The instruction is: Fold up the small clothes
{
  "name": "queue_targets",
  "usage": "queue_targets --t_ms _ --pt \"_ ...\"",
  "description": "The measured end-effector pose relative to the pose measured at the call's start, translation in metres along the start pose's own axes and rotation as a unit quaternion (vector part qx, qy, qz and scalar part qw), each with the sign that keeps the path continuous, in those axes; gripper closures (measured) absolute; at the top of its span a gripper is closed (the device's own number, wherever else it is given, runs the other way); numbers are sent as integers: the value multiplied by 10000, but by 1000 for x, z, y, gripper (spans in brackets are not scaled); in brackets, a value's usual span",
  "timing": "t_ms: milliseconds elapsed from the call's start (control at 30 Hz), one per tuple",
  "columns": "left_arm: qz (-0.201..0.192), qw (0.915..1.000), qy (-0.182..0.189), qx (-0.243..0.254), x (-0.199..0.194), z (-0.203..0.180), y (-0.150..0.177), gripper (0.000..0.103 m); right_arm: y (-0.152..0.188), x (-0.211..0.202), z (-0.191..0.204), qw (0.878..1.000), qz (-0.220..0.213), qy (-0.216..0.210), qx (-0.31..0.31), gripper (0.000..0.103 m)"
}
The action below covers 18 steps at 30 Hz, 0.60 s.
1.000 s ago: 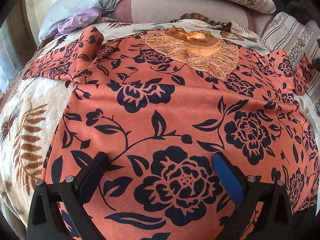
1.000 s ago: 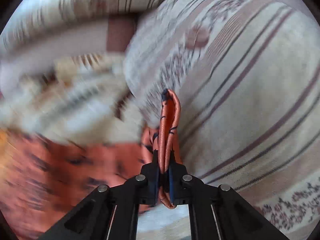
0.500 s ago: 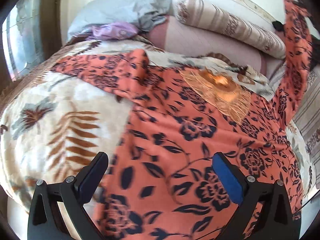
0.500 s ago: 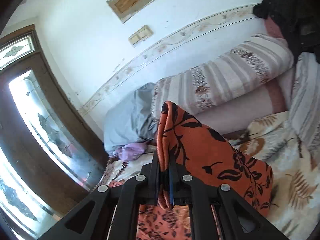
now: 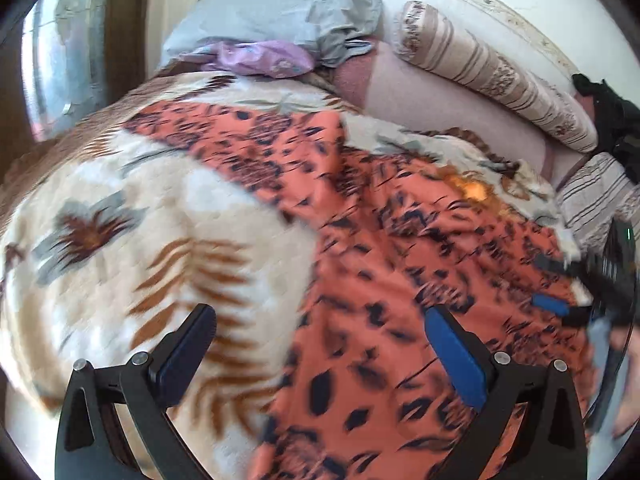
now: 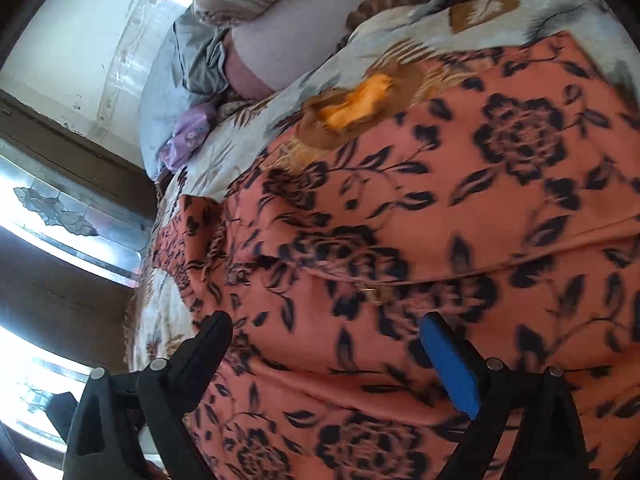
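Orange floral fabric with dark blue blooms: the garment (image 6: 460, 208) lies spread on the bed over a cream leaf-print blanket (image 5: 120, 216), its gold embroidered neckline (image 6: 352, 108) toward the pillows. One sleeve looks laid across the body, a long crease running over the chest in the right wrist view.

Right gripper (image 6: 332, 356): fingers opening wide, nothing pinched between them, cloth only beneath. Left gripper (image 5: 320, 344): fingers spread apart, released, poised over the garment's edge where it meets the blanket.

Risks, judged:
- The thin, slippery-looking cloth may slide back off the fold once let go, because nothing pins it.
- A low finger could snag the loose layer and drag it, skewing the crease.
- The soft, humped blanket gives an uneven base, so folded edges may not line up.
- The left gripper may pinch blanket along with hem.

Poorly seen: both views are motion-blurred. The hem and far sleeve fall outside the frames. The right gripper shows only as a dark smear at the left view's right edge. Whether the fold is complete cannot be told.
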<state>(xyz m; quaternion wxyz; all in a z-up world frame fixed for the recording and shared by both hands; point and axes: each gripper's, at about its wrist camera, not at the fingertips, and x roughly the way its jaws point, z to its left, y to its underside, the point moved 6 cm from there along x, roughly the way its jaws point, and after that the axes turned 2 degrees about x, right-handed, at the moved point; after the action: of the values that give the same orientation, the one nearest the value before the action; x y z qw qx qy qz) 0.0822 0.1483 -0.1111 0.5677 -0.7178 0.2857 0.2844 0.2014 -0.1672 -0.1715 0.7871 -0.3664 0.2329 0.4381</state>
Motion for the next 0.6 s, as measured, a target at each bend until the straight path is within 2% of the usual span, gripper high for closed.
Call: queue_targets --t_ms 67,100,200,233,267,300,333,367,433,600 --pt "19 9995 318 -61 13 -20 -23 0 -3 -30 -27 9991 -359 207 -75 7" --pt "35 9980 608 -146 24 -33 -36 0 -7 -39 -33 9987 -462 199 -35 7" --pt "652 9881 1164 -761 70 -59 -58 0 -6 -58 -67 9977 -622 96 236 7" --pt "993 9776 1469 -1133 90 -65 -60 0 -6 -62 -76 9973 -635 81 352 7" --pt "1276 9677 1576 -1497 104 -67 -59 0 -4 -60 -80 9969 -651 13 447 8" --pt "1543 9536 1647 -1991 118 -68 -56 0 -2 -63 -85 9961 -732 -144 468 8" --pt "1710 9386 1738 -2441 130 -68 -53 0 -7 -54 -78 9957 -807 -214 406 8" --pt "1794 9280 1752 -2755 139 -69 -52 0 -6 -56 -78 9957 -837 -231 317 8" --pt "1793 9199 1611 -3092 149 -70 -50 0 -3 -59 -79 9959 -867 -213 171 7" --pt "1780 8991 1544 -3688 165 -74 -51 2 0 -63 -79 9940 -1015 -373 145 7"
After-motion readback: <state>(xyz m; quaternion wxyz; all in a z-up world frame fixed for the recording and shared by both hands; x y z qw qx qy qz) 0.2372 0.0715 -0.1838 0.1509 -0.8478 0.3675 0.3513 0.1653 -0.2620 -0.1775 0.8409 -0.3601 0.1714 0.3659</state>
